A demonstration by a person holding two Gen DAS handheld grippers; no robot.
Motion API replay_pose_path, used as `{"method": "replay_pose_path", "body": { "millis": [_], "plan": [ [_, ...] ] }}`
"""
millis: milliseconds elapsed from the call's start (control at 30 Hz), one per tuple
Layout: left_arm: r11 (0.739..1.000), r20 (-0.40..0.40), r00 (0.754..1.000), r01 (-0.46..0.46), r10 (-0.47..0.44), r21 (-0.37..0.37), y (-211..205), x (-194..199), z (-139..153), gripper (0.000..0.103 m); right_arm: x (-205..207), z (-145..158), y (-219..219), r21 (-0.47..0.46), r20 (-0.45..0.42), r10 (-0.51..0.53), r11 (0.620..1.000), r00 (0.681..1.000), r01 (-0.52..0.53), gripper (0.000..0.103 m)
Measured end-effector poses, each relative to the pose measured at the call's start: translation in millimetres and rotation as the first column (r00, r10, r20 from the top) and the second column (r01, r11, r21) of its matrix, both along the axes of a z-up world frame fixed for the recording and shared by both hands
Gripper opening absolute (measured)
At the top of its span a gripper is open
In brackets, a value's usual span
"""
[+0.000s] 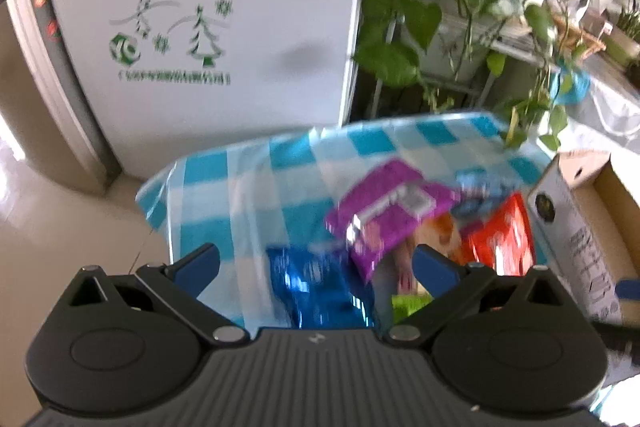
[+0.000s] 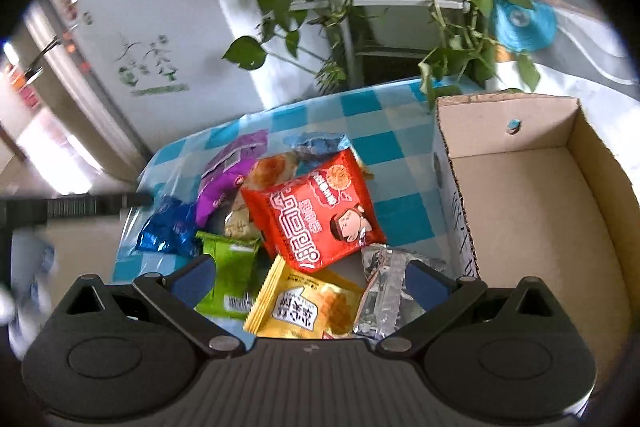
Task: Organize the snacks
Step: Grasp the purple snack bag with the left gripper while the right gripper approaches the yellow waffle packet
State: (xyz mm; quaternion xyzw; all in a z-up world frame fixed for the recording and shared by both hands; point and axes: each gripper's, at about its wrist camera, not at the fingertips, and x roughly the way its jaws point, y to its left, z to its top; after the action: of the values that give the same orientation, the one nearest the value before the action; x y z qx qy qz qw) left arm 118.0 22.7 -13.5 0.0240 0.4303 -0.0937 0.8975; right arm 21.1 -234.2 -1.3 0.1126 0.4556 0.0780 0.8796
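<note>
Glossy foil snack packets point(image 2: 320, 215), matt cardboard box point(image 2: 532, 211), shiny plastic tablecloth point(image 2: 360, 107)

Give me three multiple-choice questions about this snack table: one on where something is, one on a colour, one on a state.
1. Where does the cardboard box stand relative to the snack pile?
A. left of it
B. right of it
C. on top of it

2. What colour is the large packet with the cartoon face?
A. red
B. white
C. black

3. How is the right gripper?
A. shut on a packet
B. open, holding nothing
C. out of view

Answers: 1 B, the box sits at the right on the checked tablecloth; 2 A, its wrapper is red; 3 B, its fingers stand wide apart above the yellow packet.
</note>
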Motion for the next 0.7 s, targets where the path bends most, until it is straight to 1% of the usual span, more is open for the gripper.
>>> {"method": "replay_pose_path", "body": {
  "millis": [67,167,267,367,467,533,633,700],
  "plan": [
    [1.000,0.001,1.000,0.015,-0.015,-0.024,1,12,1,0.102,-1,-4,1,-0.014,-0.003,0.046,0.999,0.999,-0.046,0.103],
    [0.998,-0.004,0.999,0.043,-0.043,-0.049,0,27,-1,0.101,-2,-12,10,-0.066,-0.009,0.134,0.989,0.991,-0.134,0.103],
    [0.995,-0.005,0.997,0.079,-0.079,-0.061,-6,37,-5,0.101,-3,-19,22,-0.117,-0.005,0.222,0.968,0.975,-0.221,0.103],
    [0.989,-0.002,0.991,0.134,-0.135,-0.054,-14,43,-9,0.101,-2,-29,31,-0.150,-0.017,0.306,0.940,0.952,-0.305,0.102],
    [0.980,-0.014,0.981,0.191,-0.192,-0.060,-24,48,-16,0.101,1,-39,36,-0.172,-0.036,0.341,0.924,0.939,-0.342,0.100],
    [0.972,-0.025,0.974,0.224,-0.226,-0.067,-29,51,-21,0.101,4,-46,38,-0.175,-0.050,0.362,0.914,0.931,-0.365,0.095],
    [0.957,-0.028,0.957,0.287,-0.289,-0.046,-37,56,-29,0.101,7,-50,42,-0.190,-0.051,0.380,0.904,0.923,-0.383,0.093],
    [0.940,-0.033,0.940,0.337,-0.339,-0.050,-41,59,-35,0.101,9,-52,42,-0.183,-0.048,0.389,0.902,0.920,-0.391,0.092]
  ]
}}
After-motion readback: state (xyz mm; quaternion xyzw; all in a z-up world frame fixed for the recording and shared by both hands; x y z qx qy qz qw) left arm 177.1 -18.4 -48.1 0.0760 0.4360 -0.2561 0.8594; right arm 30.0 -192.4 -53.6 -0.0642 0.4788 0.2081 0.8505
